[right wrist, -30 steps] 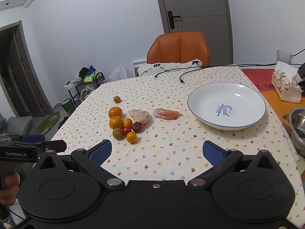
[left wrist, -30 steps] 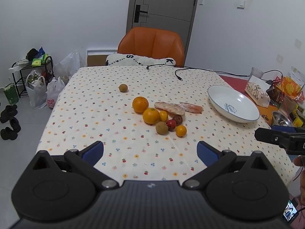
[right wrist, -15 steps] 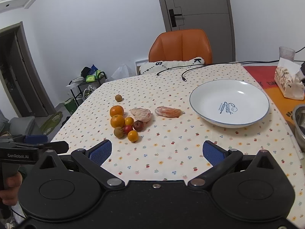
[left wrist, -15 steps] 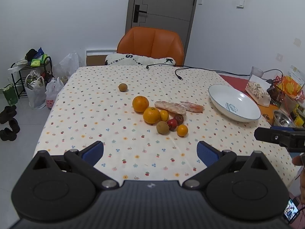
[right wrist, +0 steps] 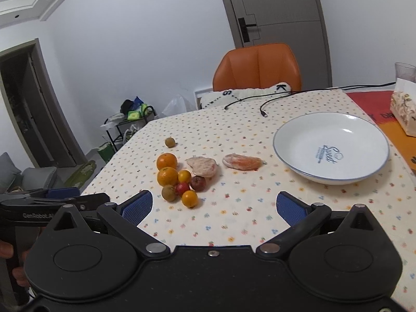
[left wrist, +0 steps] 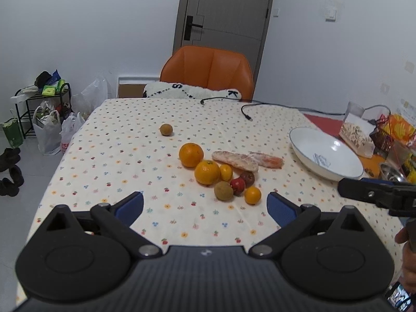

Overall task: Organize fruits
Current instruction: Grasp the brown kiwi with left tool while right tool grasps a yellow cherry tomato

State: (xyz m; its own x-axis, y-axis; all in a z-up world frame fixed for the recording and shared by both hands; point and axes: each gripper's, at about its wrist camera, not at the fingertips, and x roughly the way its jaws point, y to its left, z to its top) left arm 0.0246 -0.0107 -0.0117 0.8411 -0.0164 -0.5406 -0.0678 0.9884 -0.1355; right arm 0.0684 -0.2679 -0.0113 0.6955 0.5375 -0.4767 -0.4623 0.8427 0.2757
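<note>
Both tools spread wide and empty over the near edge of the tabletop (left wrist: pixel 117 140), the fruit cluster (left wrist: pixel 221 176) lies ahead and just right of the left tool (left wrist: pixel 205 205), ahead-left of the right tool (right wrist: pixel 213 205), the white plate (right wrist: pixel 293 161) ahead-right.

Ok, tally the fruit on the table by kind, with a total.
Large oranges: 2
Small orange citrus: 2
Brown round fruits: 2
Red fruits: 2 (one bright, one dark)
Peeled citrus pieces: 2
Total: 10
</note>
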